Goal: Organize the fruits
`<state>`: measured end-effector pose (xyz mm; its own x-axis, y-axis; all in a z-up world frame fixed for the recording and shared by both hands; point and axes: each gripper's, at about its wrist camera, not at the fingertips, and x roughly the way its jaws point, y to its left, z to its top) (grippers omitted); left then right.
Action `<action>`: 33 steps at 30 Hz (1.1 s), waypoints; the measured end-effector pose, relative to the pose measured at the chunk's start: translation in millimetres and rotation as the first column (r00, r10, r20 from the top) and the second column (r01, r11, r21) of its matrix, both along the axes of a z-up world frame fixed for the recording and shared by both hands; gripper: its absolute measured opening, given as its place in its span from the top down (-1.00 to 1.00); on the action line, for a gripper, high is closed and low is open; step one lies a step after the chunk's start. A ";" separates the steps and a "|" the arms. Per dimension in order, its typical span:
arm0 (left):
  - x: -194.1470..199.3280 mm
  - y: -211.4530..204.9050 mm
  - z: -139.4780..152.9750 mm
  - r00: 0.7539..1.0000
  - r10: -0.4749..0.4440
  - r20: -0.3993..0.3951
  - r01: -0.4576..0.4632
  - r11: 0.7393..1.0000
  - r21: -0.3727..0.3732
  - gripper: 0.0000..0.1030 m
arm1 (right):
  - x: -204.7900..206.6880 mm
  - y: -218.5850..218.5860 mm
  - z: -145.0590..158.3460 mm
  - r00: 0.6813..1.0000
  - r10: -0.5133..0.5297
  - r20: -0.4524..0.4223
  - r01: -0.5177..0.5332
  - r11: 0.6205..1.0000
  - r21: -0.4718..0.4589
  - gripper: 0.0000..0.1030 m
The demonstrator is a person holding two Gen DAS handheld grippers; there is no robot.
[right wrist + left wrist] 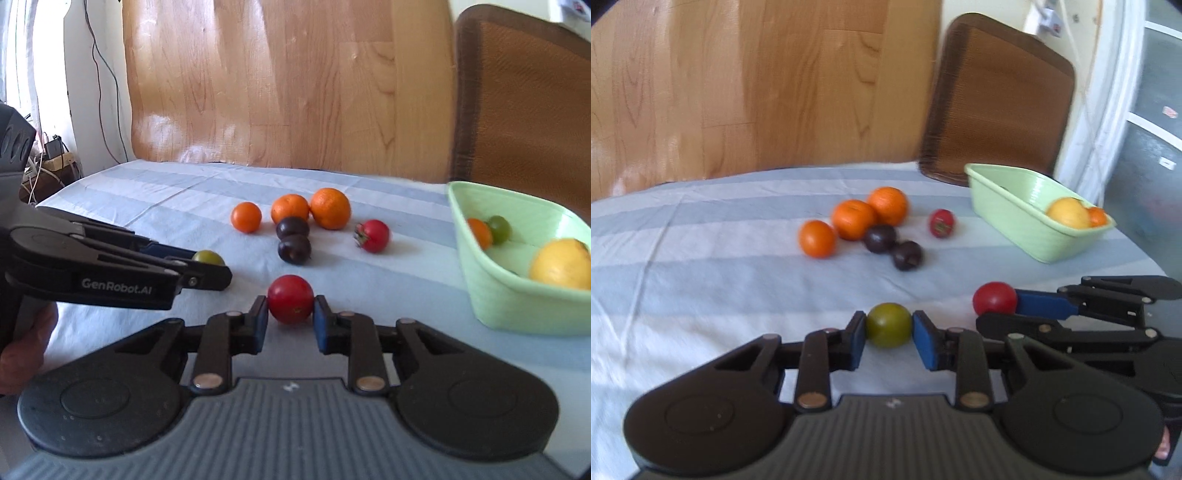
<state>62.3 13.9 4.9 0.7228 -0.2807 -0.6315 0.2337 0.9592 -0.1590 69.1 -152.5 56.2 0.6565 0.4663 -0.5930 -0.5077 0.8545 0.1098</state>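
Now, with the left gripper [888,328] clamped on the green fruit [888,325] and the right gripper [290,303] pinching the red fruit [290,298] near the counter [177,192] edge, lift both steadily toward the green basket [491,295] on the right.

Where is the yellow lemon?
The lemon sits inside the green basket on the table's right side in the right wrist view, near a small orange and a green fruit.

2 low wrist cams, shared tabletop [701,258]
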 end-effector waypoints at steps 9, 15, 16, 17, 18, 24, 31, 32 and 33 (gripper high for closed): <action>-35.8 -41.3 4.0 1.000 -0.019 0.005 0.019 0.999 0.029 0.46 | -46.1 -47.8 3.0 0.989 -0.148 0.030 0.147 0.989 0.010 0.44; -41.1 -52.3 3.4 1.000 0.006 0.017 -0.007 0.997 0.077 0.45 | -50.1 -49.2 -3.7 0.986 -0.167 0.014 0.167 0.986 -0.009 0.44; -41.4 -52.3 3.1 1.000 0.010 0.018 -0.012 0.997 0.080 0.44 | -51.0 -49.9 -3.4 0.986 -0.166 0.019 0.166 0.986 -0.007 0.43; -41.1 -52.8 2.7 1.000 0.014 0.017 -0.015 0.996 0.083 0.44 | -50.3 -49.2 -3.9 0.986 -0.164 0.018 0.164 0.986 -0.008 0.42; -41.3 -53.1 2.4 1.000 0.017 0.017 -0.019 0.996 0.085 0.43 | -49.8 -48.8 -4.4 0.987 -0.162 0.014 0.162 0.987 -0.009 0.42; -42.3 -55.9 1.4 0.999 0.020 0.026 -0.023 0.995 0.102 0.43 | -51.2 -49.8 -4.7 0.986 -0.165 0.009 0.165 0.986 0.000 0.40; -43.0 -56.6 0.4 0.999 0.014 0.030 -0.017 0.994 0.105 0.25 | -52.1 -48.7 -4.9 0.986 -0.166 0.013 0.166 0.986 -0.005 0.39; -43.8 -57.5 0.1 0.999 0.011 0.034 -0.015 0.994 0.110 0.23 | -51.9 -48.9 -4.9 0.986 -0.165 0.013 0.165 0.986 -0.005 0.39; -44.4 -58.4 -0.2 0.999 0.009 0.038 -0.013 0.993 0.116 0.20 | -51.8 -49.1 -5.0 0.986 -0.165 0.013 0.165 0.986 -0.005 0.39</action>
<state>17.9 -44.6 4.7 0.7491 -0.1992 -0.6318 0.2268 0.9732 -0.0381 17.3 -201.6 51.2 0.7314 0.3476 -0.5867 -0.3613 0.9272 0.0989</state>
